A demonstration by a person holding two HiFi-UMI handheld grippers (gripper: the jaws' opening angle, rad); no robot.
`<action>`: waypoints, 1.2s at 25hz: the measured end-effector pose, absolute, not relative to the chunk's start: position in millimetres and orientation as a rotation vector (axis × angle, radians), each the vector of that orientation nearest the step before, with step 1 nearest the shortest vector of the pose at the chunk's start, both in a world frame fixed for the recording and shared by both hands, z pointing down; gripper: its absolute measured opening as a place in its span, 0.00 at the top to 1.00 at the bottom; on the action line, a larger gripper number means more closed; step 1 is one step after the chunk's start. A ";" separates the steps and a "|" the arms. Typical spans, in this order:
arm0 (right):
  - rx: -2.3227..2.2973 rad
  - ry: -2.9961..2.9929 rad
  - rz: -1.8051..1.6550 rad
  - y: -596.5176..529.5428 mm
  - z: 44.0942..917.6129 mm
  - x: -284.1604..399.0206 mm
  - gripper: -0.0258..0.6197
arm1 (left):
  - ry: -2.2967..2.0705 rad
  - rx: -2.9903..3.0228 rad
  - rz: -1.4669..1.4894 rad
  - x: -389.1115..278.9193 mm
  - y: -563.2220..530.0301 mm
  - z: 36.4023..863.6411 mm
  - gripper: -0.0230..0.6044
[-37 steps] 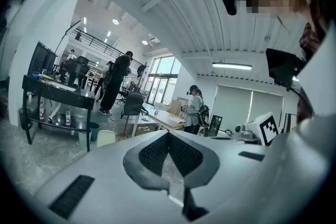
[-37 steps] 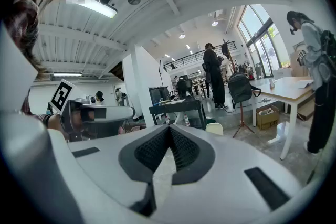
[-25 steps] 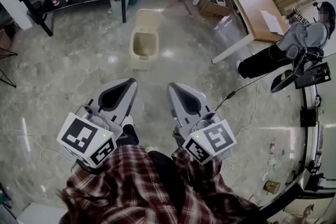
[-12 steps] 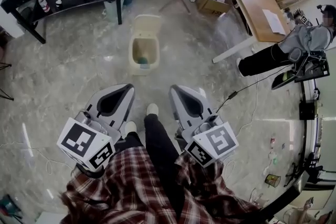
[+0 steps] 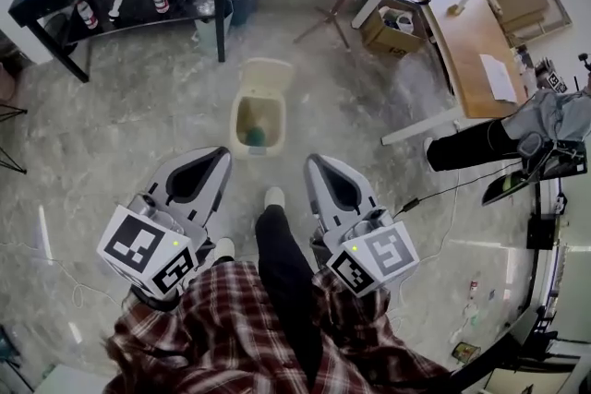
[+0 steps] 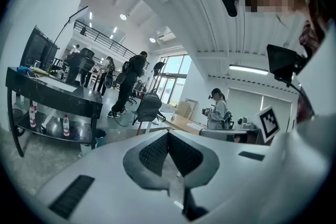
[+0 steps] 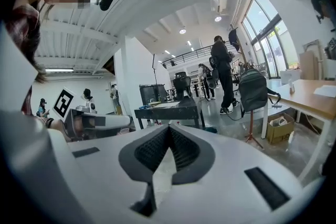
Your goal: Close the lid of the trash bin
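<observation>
- Your left hand-held gripper (image 5: 223, 153) has its jaws pressed together with nothing between them. Its own view looks out level across the room, not down at the task.
- Your right hand-held gripper (image 5: 312, 160) is the same: jaws closed on nothing and aimed across the room.
- You hold both low in front of you, side by side and pointing forward, with your shoe (image 5: 273, 196) stepping out between them.
- The trash bin (image 5: 259, 115) stands on the floor (image 5: 138, 134) straight ahead, apart from both tips. It sits roughly between their two lines, a shade nearer the left one.
- Its long axis runs away from you. The lid (image 5: 266, 73) stands open at the far end, so closing it probably means reaching past the opening and bringing the lid back toward you.
- A small teal thing (image 5: 256, 137) lies inside, at the near end.
- Against a second ago, the bin sits lower in the head view and closer to the tips, because you have walked toward it. The grippers' pose and closed jaws have not changed, and the lid is still up.
</observation>
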State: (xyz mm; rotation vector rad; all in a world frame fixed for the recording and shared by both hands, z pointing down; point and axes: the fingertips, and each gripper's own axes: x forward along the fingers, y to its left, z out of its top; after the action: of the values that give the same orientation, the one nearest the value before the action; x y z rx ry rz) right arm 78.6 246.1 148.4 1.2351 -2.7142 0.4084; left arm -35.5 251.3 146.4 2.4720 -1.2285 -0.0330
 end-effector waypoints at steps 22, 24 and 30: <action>0.771 -2.798 0.447 63.6 170.5 114.6 0.94 | -1.572 2.230 -0.090 -1.8 84.8 153.9 0.95; 0.803 -2.783 0.450 50.5 174.8 107.7 0.94 | -1.543 2.235 -0.082 -8.8 73.5 159.6 0.95; 0.988 -2.681 0.483 7.1 198.2 83.3 0.94 | -1.406 2.283 -0.013 -44.0 26.8 179.9 0.95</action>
State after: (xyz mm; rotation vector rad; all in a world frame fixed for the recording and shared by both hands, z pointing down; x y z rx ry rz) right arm 83.3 7.1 198.2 0.9876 -2.6808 0.4834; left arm -44.0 26.8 179.9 2.2827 -1.4057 -0.0132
